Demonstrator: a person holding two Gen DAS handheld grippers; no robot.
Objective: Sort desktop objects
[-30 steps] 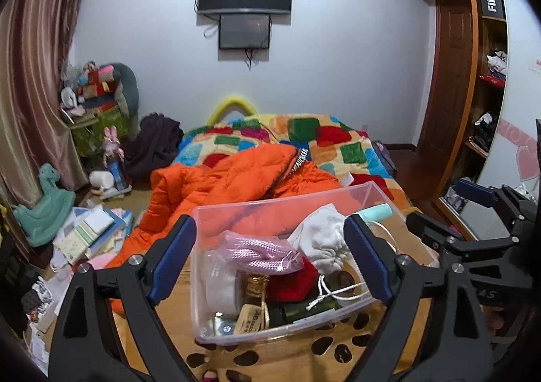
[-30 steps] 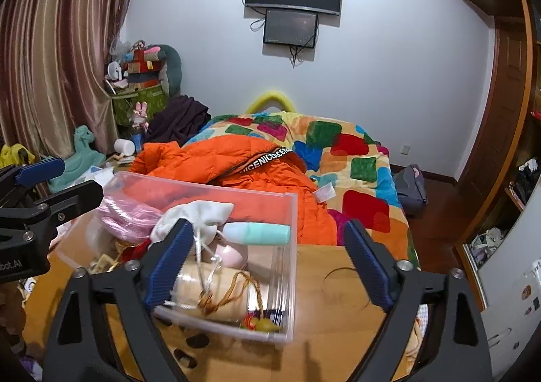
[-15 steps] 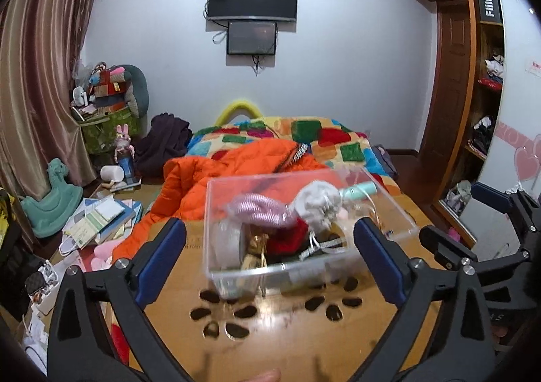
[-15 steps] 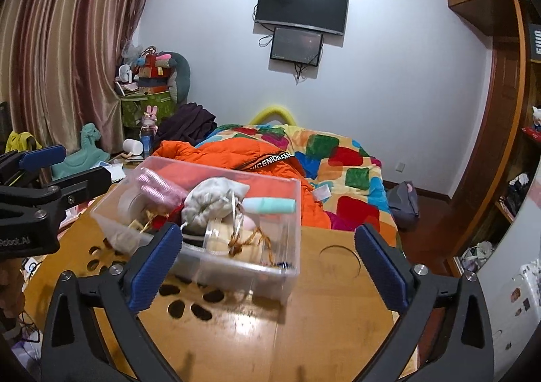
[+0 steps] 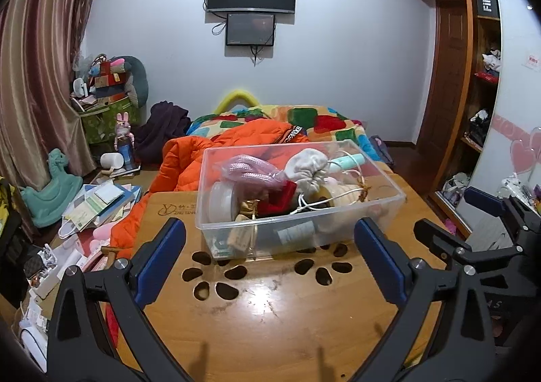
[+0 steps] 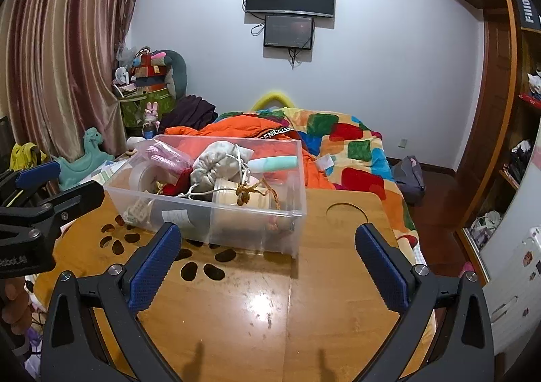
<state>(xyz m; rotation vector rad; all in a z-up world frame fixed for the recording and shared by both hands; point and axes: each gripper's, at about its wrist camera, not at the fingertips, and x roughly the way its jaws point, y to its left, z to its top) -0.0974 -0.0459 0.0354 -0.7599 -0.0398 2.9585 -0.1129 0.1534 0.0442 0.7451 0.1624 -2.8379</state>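
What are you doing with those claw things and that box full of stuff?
A person holds a gripper in each hand to sort things on a wooden table. Right now the left gripper and the right gripper are both wide open and hold nothing. They point at a clear plastic box on the table, stuffed with things like a white drawstring pouch, a pink cord and a mint tube. Everything sits inside the box.

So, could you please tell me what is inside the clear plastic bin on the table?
The clear plastic bin holds a pink mesh bag, a white drawstring pouch, a mint tube and a tape roll. Items beneath them are covered.
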